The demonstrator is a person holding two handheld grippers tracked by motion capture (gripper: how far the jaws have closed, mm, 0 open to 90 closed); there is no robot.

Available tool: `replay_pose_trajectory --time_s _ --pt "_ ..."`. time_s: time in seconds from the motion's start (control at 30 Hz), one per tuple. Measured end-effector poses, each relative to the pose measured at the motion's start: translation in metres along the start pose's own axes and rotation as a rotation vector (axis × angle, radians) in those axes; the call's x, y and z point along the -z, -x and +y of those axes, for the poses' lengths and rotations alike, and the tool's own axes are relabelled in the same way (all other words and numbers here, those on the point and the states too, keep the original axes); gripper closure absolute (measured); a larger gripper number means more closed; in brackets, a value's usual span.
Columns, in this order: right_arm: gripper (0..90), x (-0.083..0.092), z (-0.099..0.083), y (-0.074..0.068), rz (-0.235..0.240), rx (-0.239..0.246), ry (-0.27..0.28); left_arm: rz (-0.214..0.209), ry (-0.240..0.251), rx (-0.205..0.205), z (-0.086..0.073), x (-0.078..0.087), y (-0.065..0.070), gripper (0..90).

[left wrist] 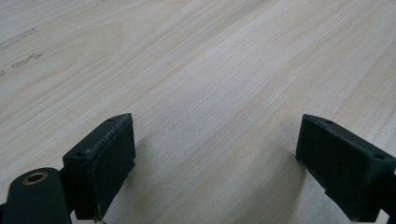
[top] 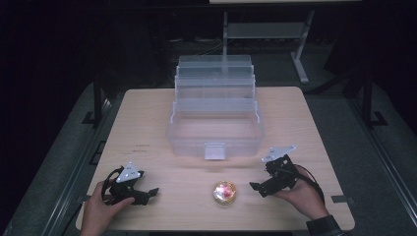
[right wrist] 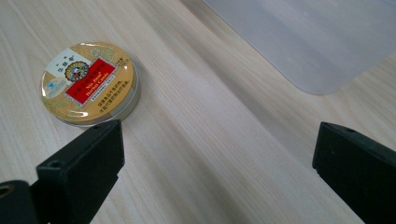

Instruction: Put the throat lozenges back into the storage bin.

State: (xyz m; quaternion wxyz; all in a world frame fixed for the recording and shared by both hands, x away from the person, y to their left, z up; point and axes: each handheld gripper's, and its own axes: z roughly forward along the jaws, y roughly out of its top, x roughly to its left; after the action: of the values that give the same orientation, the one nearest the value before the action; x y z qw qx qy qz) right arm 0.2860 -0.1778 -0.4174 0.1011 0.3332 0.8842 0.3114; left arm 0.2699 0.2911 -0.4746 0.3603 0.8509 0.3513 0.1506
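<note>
Round gold candy tin with red label [top: 224,192] is seen low centre of the high view, on the wooden table [top: 147,128]. Right gripper [top: 256,187] is nearer, jaws spread, nothing gripped; tin lies left of it. Left gripper [top: 150,192] is likewise released.

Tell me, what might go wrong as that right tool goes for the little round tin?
The tin lies flat and low on the table, off to one side of the open right tool rather than between its jaws. A jaw could nudge it and make it slide instead of gripping it. Its smooth rounded edge may also slip from the pads. The clear plastic box stands close behind, so a wide swing might knock it.
</note>
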Motion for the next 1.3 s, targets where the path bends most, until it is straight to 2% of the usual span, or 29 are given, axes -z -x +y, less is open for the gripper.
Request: replay_pose_trajectory --time_s 0.3,0.87,1.3 --pt "1.8 -0.006 0.009 -0.007 0.019 0.033 -0.004 0.000 -0.001 0.000 0.000 0.000 0.000 11.0" --pt "1.6 -0.019 0.021 -0.022 0.078 0.061 -0.015 0.000 0.002 0.003 0.000 0.000 0.000 11.0" --pt "1.6 -0.030 0.030 -0.038 0.107 0.108 -0.029 0.000 0.002 0.003 0.000 0.000 0.000 11.0"
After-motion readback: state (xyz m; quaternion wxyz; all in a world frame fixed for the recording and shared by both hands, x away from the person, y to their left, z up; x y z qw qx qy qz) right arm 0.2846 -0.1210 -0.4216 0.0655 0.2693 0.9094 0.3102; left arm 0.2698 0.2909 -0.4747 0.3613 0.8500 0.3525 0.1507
